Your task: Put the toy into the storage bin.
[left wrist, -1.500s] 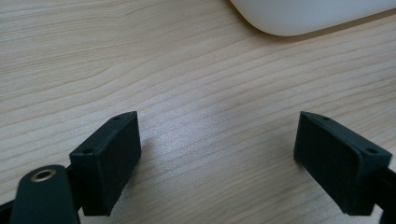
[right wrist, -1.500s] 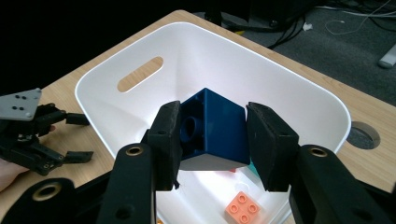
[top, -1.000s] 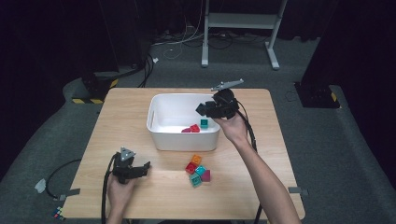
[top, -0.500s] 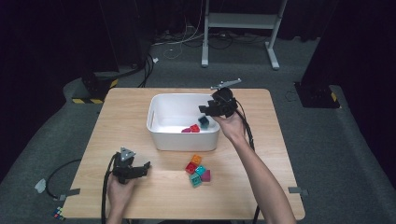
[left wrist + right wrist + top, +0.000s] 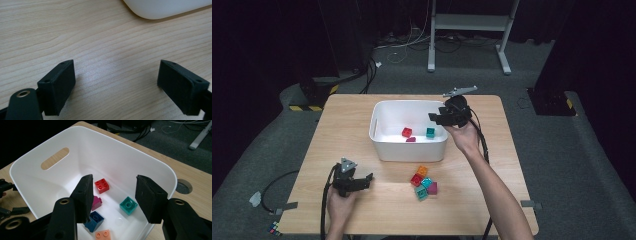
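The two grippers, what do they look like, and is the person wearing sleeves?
Both are black. The left gripper and right gripper each carry a grey three-cornered plate on top and trail a black cable. Their jaws are blocky black pads with small screw holes. The forearms are bare, with no sleeves in sight.

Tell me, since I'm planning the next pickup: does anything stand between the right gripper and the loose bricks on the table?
Yes: the right gripper hovers open over the white bin, whose near wall stands between it and the loose bricks.
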Demonstrator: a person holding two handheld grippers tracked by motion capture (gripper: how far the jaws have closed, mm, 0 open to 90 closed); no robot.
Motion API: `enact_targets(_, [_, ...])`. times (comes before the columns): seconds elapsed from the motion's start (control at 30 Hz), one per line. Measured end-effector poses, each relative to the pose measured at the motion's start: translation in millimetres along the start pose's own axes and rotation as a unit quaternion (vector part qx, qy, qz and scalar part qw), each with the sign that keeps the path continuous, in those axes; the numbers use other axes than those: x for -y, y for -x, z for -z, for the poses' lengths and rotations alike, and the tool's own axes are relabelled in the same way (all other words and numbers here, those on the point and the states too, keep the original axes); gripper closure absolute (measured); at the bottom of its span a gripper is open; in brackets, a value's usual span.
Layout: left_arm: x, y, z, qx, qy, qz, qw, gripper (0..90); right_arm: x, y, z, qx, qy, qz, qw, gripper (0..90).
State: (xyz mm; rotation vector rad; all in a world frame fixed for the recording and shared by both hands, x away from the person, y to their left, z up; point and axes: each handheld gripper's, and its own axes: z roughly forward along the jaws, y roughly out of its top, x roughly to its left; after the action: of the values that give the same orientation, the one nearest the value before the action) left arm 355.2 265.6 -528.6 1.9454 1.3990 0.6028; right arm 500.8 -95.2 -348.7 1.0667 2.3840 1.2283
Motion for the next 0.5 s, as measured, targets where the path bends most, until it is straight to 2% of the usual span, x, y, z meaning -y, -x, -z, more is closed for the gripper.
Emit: enact_targets(0.5, [0.0, 0.2, -0.1, 0.001, 0.0, 0.0, 1.0, 14.9, 15.7, -4.9, 27.1, -0.007, 0.025, 0.004, 0.9996, 47.1])
